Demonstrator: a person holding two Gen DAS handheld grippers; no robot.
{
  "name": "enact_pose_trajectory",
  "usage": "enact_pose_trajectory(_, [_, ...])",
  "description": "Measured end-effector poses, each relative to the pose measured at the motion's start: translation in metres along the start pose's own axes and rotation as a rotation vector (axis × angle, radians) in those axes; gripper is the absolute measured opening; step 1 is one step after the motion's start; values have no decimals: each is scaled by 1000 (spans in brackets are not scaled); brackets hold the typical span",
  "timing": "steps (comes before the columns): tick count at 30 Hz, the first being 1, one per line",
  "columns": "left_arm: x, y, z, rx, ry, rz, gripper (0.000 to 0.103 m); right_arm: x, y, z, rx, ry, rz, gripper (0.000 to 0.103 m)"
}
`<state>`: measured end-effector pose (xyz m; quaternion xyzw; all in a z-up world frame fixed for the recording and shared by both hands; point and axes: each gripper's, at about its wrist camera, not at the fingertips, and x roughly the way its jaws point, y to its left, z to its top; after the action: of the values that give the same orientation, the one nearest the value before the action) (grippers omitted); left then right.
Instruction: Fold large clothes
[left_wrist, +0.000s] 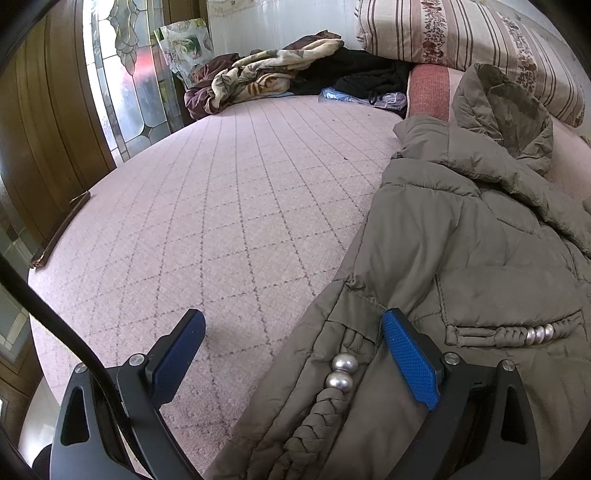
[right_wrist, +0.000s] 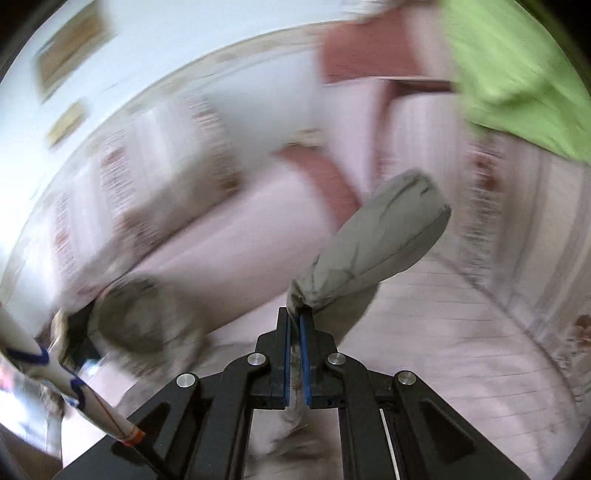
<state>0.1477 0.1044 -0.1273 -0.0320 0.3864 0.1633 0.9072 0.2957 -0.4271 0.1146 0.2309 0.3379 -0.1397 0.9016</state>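
— Left gripper (left_wrist: 295, 354)?
— Hovering low over the bed (left_wrist: 221, 206), fingers (left_wrist: 410, 358) wide apart, clamped on nothing. Straddling the near edge of the olive padded coat (left_wrist: 461, 258), with a braided cord and two silver beads (left_wrist: 343, 371) lying between them.

— And the coat itself?
— Spread flat on the right side of the pink checked bed cover, hood (left_wrist: 506, 110) up against the striped floral pillow (left_wrist: 461, 40). At the far end, a crumpled blanket (left_wrist: 258, 77) beside dark clothes (left_wrist: 362, 74).

— Right gripper (right_wrist: 295, 332)?
— Fingers (right_wrist: 306, 354) pressed together, pinching a fold of the same olive coat (right_wrist: 369, 240); puffy fabric bulging up and to the right beyond the tips. Background heavily smeared by motion blur: pink bedding, something lime green (right_wrist: 517, 66) at upper right, hard to tell more.
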Motion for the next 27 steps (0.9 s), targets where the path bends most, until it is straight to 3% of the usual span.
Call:
enact_pose_trajectory(6, [2,2,1,-13,12,-13,96,10,149,-73,-257,116,173,4])
enact_pose_trajectory(11, [2,3,1,-17,19,-17,96,53,229,-159,-437,245,191,4])
enact_pose_trajectory(16, [2,4,2,-16,23,-17,96,107,268,-244,-637,348,115,5])
enact_pose_trajectory(19, [2,4,2,-18,23,-19,96,131,269,-274,-677,408,77,10])
enact_pose_trajectory(23, [3,2,2,-18,25,-15,96,129,266,-281,-683,400,66,13])
enact_pose_trajectory(27, [4,2,3,-15,26,-11,97,107,264,-264,-606,419,169,17])
